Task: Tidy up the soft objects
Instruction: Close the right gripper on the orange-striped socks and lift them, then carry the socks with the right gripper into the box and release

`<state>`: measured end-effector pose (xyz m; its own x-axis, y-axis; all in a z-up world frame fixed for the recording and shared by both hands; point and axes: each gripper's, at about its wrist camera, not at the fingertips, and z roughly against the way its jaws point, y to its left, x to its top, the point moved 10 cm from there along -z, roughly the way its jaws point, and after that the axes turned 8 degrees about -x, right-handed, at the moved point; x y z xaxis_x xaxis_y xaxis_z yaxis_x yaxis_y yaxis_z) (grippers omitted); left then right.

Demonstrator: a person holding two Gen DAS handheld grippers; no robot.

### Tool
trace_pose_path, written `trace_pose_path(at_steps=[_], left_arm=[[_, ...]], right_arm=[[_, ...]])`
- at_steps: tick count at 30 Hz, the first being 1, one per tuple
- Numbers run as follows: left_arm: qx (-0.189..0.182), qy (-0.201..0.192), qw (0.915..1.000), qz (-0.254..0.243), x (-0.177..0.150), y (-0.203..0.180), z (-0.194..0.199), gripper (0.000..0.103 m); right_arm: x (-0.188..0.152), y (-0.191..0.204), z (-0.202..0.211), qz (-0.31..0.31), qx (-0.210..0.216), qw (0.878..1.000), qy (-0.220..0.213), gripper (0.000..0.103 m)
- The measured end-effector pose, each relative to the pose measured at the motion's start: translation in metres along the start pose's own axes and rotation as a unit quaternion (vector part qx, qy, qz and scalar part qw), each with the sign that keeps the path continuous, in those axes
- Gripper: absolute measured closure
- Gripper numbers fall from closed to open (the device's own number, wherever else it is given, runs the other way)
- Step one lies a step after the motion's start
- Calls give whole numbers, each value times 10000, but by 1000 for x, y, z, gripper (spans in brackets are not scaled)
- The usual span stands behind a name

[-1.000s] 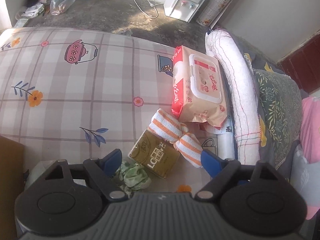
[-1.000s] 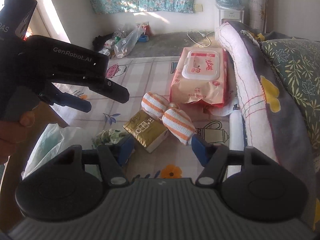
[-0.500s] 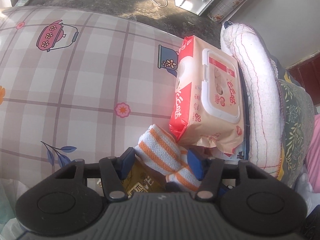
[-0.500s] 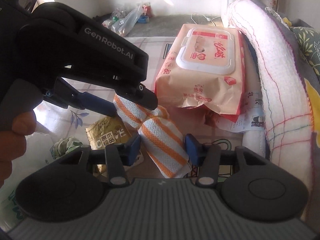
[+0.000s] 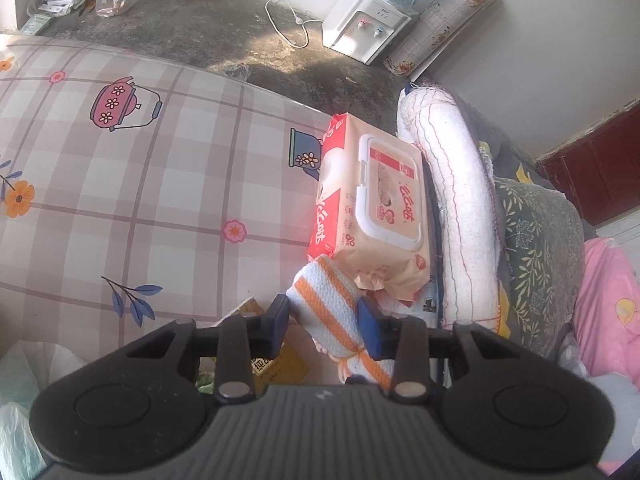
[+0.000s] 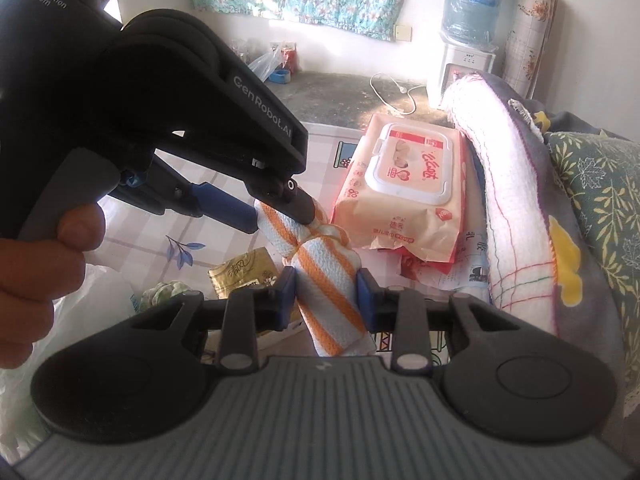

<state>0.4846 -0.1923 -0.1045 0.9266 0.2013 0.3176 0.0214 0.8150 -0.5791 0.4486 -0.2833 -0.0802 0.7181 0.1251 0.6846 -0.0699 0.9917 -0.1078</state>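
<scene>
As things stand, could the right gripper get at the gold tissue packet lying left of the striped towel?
Probably not yet. The right gripper is shut on the striped towel, whose other end the left gripper also holds. The gold tissue packet lies uncovered close by, so it would need to release first.

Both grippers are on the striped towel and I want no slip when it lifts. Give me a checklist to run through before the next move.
1. Left gripper fingers on both sides of the towel, at its far half: ok.
2. Right gripper fingers on both sides of its near half: ok.
3. Band at the towel's middle intact: ok.
4. Grip firm enough on each end: cannot tell.
5. Towel free of the wipes pack: cannot tell; its far end sits right at the pack's edge.
6. Gold packet out of the fingers: ok.
</scene>
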Motion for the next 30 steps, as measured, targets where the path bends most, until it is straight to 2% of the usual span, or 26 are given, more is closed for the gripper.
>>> trace_pose_path(at_steps=[4, 10, 13, 17, 22, 25, 30], left_arm=[[-226, -159, 9996, -112, -12, -14, 53, 65], [-210, -722, 9935, -850, -44, -27, 179, 65], [-212, -1041, 9880, -1118, -63, -22, 240, 65], [-179, -1359, 9839, -1145, -88, 1, 304, 65], [93, -1649, 9786, -1226, -120, 49, 366, 67], [327, -1681, 9788, -1125, -135, 87, 389, 70], [935, -1608, 9798, -737, -152, 174, 403, 72]], right_arm=[[6, 12, 50, -173, 69, 9997, -165, 73], [17, 61, 163, -265, 570, 9957, -685, 73], [14, 94, 212, -256, 877, 9914, -937, 74], [4, 142, 256, -417, 1409, 9842, -989, 75], [-23, 224, 286, -702, 2213, 9704, -669, 76], [-40, 276, 286, -914, 2755, 9564, -321, 76], [-75, 374, 255, -1434, 3646, 9167, 785, 76]])
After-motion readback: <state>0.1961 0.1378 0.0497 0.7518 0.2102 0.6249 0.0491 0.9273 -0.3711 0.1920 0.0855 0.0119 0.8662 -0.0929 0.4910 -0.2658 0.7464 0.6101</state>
